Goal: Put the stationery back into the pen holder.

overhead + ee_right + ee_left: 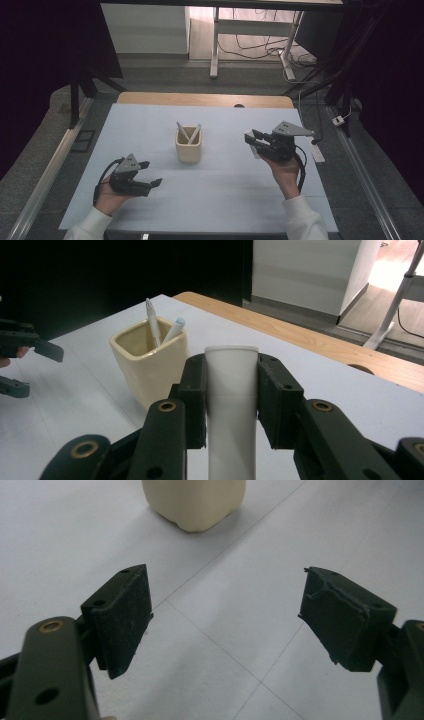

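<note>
A cream square cup (189,145) stands in the middle of the white table with two white pens (183,132) leaning in it. My right gripper (252,137) hovers to the right of the cup, shut on a white tube. In the right gripper view the white tube (231,405) sits upright between the pads, with the cup (147,362) and its pens (152,322) just beyond. My left gripper (152,173) rests low at the front left, open, with nothing between its jaws. The left gripper view has its pads (125,615) wide apart over bare table, the cup (195,502) ahead.
The white sheet (225,200) covers the table up to a wooden strip (205,99) at the far edge. Beyond it stand desk legs (215,45) and loose cables (260,47) on the floor. A white plug block (339,120) lies off the table's right side.
</note>
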Demonstrator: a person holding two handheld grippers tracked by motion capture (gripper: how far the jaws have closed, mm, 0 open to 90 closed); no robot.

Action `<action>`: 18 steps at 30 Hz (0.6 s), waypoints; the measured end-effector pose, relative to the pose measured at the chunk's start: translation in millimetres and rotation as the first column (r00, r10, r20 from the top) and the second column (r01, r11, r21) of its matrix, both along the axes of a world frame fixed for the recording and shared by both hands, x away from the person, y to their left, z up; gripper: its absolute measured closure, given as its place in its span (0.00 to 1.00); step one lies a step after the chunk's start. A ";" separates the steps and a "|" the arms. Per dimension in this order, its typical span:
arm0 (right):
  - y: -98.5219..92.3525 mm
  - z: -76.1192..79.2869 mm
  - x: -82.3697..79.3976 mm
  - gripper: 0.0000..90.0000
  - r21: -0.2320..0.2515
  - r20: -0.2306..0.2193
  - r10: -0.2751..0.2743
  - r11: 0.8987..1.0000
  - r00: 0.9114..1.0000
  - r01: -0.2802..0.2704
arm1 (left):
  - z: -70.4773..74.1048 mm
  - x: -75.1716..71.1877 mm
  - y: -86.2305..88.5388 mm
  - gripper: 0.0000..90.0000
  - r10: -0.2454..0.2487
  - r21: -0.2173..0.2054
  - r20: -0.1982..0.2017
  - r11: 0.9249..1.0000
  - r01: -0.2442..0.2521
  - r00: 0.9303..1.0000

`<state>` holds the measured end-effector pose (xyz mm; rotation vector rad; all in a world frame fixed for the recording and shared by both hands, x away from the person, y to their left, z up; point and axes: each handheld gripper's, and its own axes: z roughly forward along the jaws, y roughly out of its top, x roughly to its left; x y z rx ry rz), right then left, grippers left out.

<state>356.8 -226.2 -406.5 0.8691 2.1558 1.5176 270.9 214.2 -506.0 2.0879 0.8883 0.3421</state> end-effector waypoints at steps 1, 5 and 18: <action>1.4 0.2 0.4 0.74 0.003 0.001 0.002 1.000 1.000 -0.002 | -0.2 0.0 0.2 0.22 0.000 -0.001 -0.001 1.000 0.000 1.000; 7.2 0.5 2.3 0.74 0.017 0.004 0.013 1.000 1.000 -0.013 | -0.8 -0.1 1.2 0.22 0.002 -0.004 -0.004 1.000 -0.002 1.000; 27.1 2.7 13.4 0.74 0.078 0.005 0.044 0.996 0.999 -0.044 | -1.7 0.3 0.5 0.20 0.002 -0.005 -0.016 1.000 -0.002 1.000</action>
